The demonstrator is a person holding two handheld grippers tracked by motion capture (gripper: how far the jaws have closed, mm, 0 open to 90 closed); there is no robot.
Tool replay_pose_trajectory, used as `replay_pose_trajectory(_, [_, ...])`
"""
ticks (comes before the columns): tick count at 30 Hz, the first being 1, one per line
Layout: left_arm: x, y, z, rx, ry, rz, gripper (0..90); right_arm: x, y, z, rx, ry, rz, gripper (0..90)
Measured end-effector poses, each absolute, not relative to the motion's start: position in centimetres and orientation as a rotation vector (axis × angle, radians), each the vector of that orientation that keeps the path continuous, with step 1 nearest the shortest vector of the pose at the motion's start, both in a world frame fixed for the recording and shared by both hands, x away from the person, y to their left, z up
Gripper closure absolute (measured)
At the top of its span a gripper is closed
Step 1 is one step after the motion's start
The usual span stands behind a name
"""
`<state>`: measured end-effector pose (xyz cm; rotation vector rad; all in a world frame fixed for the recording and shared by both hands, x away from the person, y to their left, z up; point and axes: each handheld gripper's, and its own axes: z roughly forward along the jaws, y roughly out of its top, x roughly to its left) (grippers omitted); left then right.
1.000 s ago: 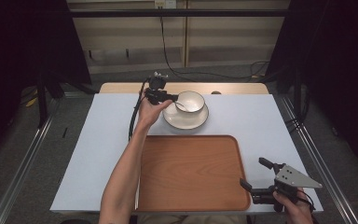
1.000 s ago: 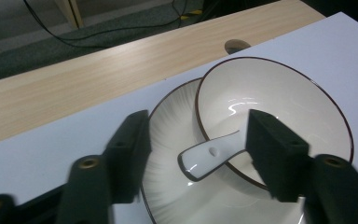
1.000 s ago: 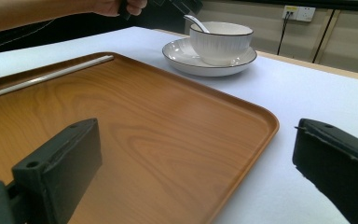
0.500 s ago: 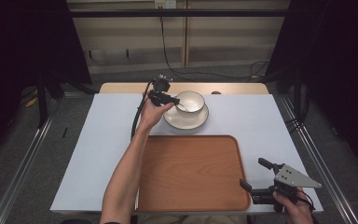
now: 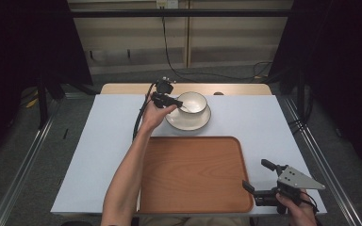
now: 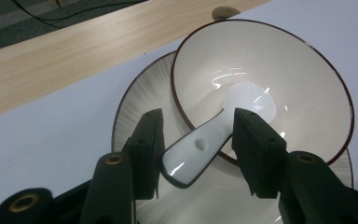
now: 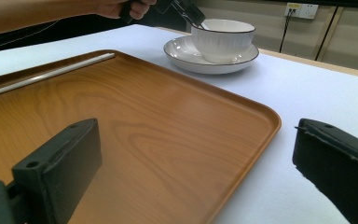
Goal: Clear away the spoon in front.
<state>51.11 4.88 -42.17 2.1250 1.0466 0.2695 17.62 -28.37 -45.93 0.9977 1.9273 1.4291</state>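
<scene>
Nearest us, our right gripper [image 5: 260, 189] sat with jaws wide apart and empty at the near right corner of the orange-brown wooden tray [image 5: 193, 174]. Farther across the counter [image 5: 99, 141], our left gripper [image 6: 198, 140] straddled the white ceramic spoon [image 6: 214, 135], jaws open on either side of its handle. That handle ran out over the rim of the white dark-rimmed bowl [image 6: 279, 74] on its saucer [image 6: 140, 102] toward the gripper, so the left hand looked best placed.
</scene>
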Motion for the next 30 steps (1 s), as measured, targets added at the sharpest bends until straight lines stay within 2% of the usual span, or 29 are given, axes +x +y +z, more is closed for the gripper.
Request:
replay_pose_trajectory(14, [50.4, 4.4, -41.4, 2.163, 1.016, 0.294, 65.7, 17.7, -28.3, -45.9, 1.008, 1.926, 1.428, 0.8])
replay_pose_trajectory(22, [49.8, 4.1, -40.8, 2.195, 0.927, 0.278, 80.2, 17.8, -28.3, -45.9, 1.0, 1.928, 1.436, 0.8])
replay_pose_trajectory(30, [49.5, 3.9, -40.8, 2.203, 0.914, 0.259, 84.5, 17.7, -28.3, -45.9, 1.01, 1.924, 1.431, 0.8])
